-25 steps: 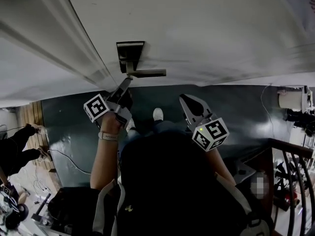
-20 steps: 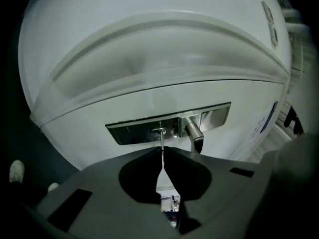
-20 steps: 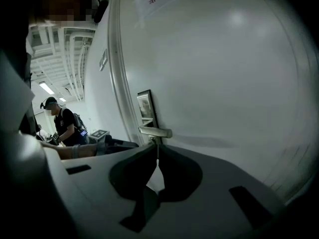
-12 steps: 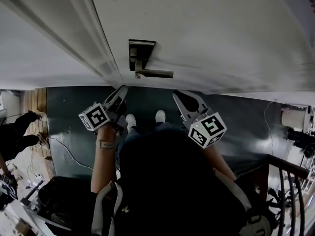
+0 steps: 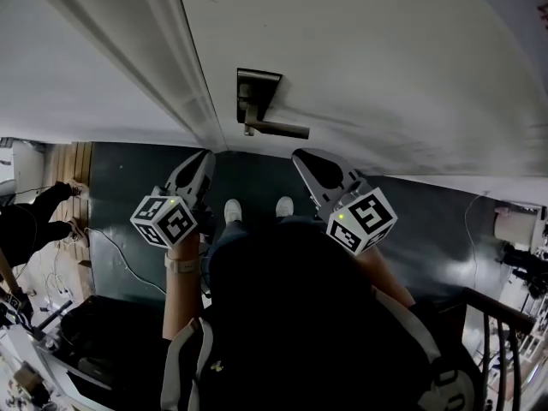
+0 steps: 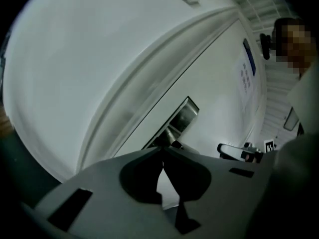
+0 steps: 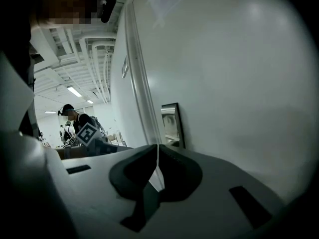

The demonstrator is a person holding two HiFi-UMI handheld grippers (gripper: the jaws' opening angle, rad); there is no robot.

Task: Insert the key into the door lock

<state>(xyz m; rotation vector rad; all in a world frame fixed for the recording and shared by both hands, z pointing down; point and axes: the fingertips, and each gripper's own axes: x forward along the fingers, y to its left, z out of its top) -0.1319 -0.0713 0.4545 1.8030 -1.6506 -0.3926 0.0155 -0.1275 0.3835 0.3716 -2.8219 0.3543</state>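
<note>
A dark metal lock plate (image 5: 257, 92) with a lever handle (image 5: 281, 129) sits on the white door (image 5: 377, 67). My left gripper (image 5: 205, 156) hangs below and left of the plate, a short way off the door, jaws shut with nothing showing between them. My right gripper (image 5: 300, 156) hangs below the lever's end, also shut and bare. In the left gripper view the shut jaw tips (image 6: 162, 152) point up at the lock plate (image 6: 182, 115). In the right gripper view the lock plate (image 7: 172, 123) stands just past the shut tips (image 7: 158, 147). No key shows in any view.
The door frame moulding (image 5: 184, 84) runs along the left of the door. Dark floor (image 5: 128, 195) lies below, with my white shoes (image 5: 233, 210). A person in black (image 5: 26, 229) and cables are at the left; a dark railing (image 5: 505, 315) is at the lower right.
My left gripper has drawn back down and away from the lock plate, where its tip was close a second ago. The right gripper rose slightly towards the door.
</note>
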